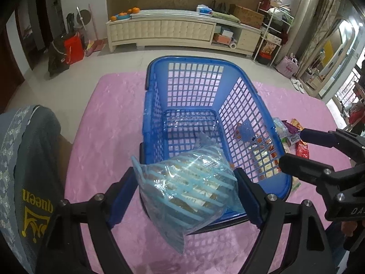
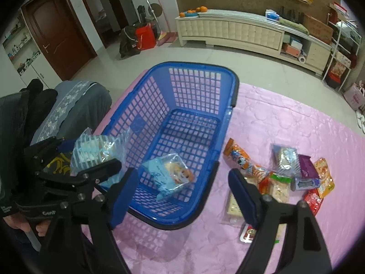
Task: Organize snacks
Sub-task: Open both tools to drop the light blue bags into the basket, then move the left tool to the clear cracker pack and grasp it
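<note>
Blue plastic basket [image 1: 205, 123], one item: rectangular with rounded corners, lattice walls and lattice floor, dark rim band; its long axis runs straight away from the left gripper [image 1: 184, 194], near end just under that gripper's fingertips, and it stands on a pink quilted cloth [image 1: 102, 114]. Striped snack bag [image 1: 184, 189], one item: clear crinkled film with pale blue bars, puffed and pillow-shaped, pale yellowish contents showing through; it sits between the left gripper's blue pads, over the basket's near rim, long axis slanting from the near lower corner up toward the basket. The left jaws stand wide; the right-hand pad meets the film, while contact on the left-hand pad cannot be told, so a firm hold is unconfirmed. Light blue snack packet [image 2: 170, 175], one item: glossy film with a cartoon print, lying tilted on the basket floor just ahead of the right gripper [image 2: 182, 194], long axis slanting away to the right. The right gripper's jaws are spread wide with nothing between them, poised above the basket's near corner. Loose snack pile [image 2: 287, 173], several items: flat foil and film packets in orange, purple, red, green and clear, heaped on the cloth to the right of the right gripper, outside the basket.
</note>
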{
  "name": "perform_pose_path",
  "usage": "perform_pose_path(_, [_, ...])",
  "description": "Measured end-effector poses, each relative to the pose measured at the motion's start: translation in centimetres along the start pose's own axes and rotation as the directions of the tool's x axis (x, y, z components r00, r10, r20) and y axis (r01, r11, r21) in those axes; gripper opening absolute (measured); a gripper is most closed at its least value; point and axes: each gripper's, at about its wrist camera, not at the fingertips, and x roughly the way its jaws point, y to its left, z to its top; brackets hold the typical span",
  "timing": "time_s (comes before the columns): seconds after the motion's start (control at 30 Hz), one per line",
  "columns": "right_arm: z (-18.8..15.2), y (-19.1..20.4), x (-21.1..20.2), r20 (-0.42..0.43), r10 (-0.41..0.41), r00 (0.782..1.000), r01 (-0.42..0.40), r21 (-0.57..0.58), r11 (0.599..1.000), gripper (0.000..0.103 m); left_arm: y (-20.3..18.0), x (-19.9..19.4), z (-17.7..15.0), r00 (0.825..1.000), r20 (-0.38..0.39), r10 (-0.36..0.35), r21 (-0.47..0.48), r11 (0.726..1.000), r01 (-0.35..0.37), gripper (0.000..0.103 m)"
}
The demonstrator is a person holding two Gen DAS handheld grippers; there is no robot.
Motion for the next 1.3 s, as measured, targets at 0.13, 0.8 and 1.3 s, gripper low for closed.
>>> perform_pose_path(0.13, [0.2,-0.3,-0.1,0.009,-0.021,1.0,0.021,-0.002,1.0,0.084,-0.3,0.5,0.3,1.0,0.003,-0.015,-0.013,1.0,0.015,0.082])
perform_pose_path(0.8, [-1.1,-1.4,-3.1,0.055,-0.025,0.998,0.024,0.011,1.0,0.085,-3.9,-4.5,-0.2,0.997,0.073,0.008,0.022,1.0,-0.01,0.082])
perform_pose_path(1.3, [-5.0,-6.8,-10.9,0.155,-0.049,0.987,0.036,0.087,0.996,0.085,-14.3,-8.2,-0.4,0.991,0.132,-0.021,0.125,0.992,0.005,0.082])
